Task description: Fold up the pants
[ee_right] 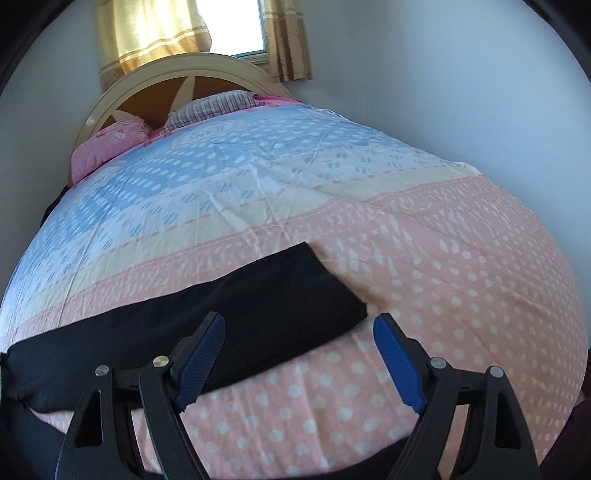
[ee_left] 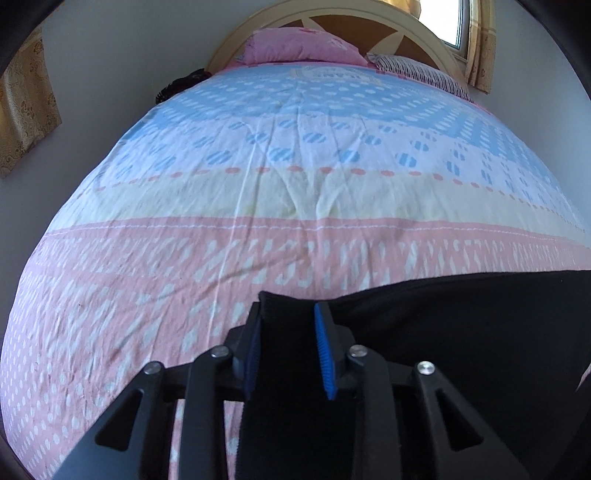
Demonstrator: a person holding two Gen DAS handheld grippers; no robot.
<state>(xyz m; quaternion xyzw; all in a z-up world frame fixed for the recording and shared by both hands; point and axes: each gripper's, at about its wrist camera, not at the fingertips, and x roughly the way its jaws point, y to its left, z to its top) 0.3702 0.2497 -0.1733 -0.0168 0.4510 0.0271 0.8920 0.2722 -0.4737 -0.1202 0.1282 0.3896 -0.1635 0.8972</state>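
Observation:
The black pants (ee_right: 236,314) lie stretched across the near part of the bed, on the pink dotted bedspread (ee_right: 461,280). In the left wrist view my left gripper (ee_left: 288,314) is shut on a ribbed black end of the pants (ee_left: 288,369), and the rest of the pants (ee_left: 461,332) spreads to the right. In the right wrist view my right gripper (ee_right: 299,325) is open and empty. It hovers just above the near edge of the pants' right end, its left finger over the cloth and its right finger over the bedspread.
The bed runs away from me to a curved headboard (ee_right: 192,70) with a pink pillow (ee_left: 295,46) and a striped pillow (ee_right: 214,105). A curtained window (ee_right: 236,26) is behind it. White walls flank the bed.

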